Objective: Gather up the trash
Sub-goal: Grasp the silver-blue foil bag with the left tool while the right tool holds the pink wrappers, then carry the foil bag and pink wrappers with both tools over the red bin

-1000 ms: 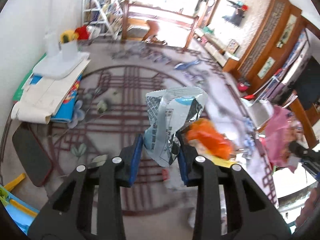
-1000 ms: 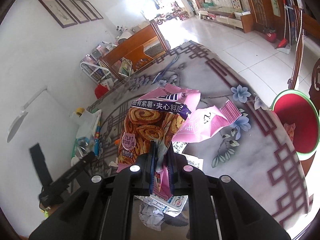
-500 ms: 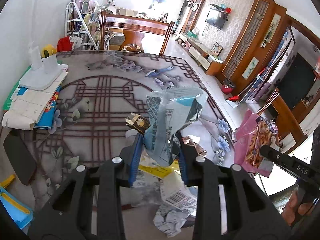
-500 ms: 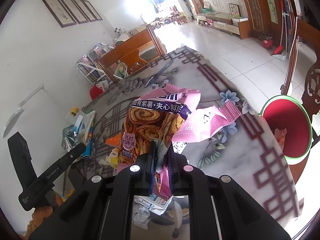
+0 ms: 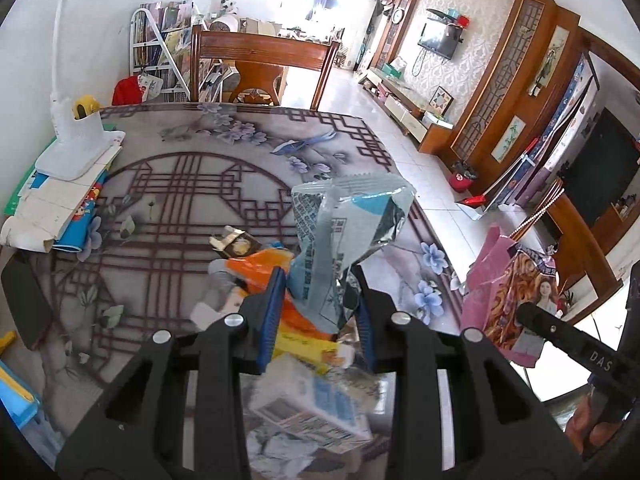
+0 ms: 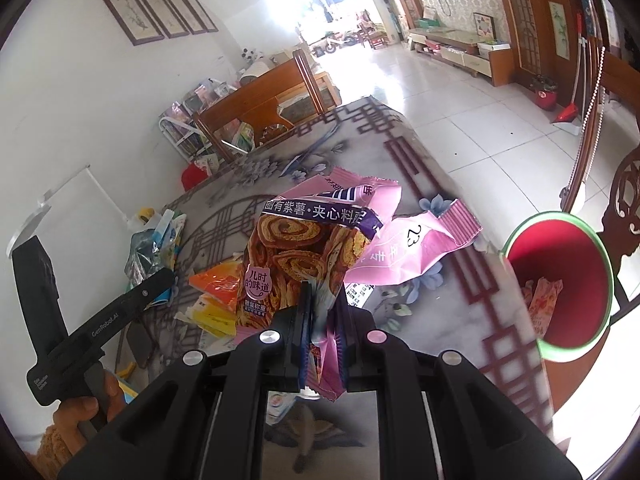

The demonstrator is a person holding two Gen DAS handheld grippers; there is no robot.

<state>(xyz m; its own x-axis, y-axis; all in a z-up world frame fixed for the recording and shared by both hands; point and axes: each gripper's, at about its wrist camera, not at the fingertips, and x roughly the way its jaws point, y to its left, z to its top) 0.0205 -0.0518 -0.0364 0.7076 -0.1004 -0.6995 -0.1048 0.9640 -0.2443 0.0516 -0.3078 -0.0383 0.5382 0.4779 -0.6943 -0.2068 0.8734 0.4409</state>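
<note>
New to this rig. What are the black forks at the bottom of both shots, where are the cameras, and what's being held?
No robot arm here: a person carries two handheld two-finger grippers, each with a fisheye camera looking along its fingers. The left gripper is clamped on a crumpled silver-and-blue foil wrapper. The right gripper is shut on a pink and brown snack bag. Below lies a table with a grey floral cloth strewn with litter, including an orange wrapper. A red bin with a green rim stands beside the table.
</note>
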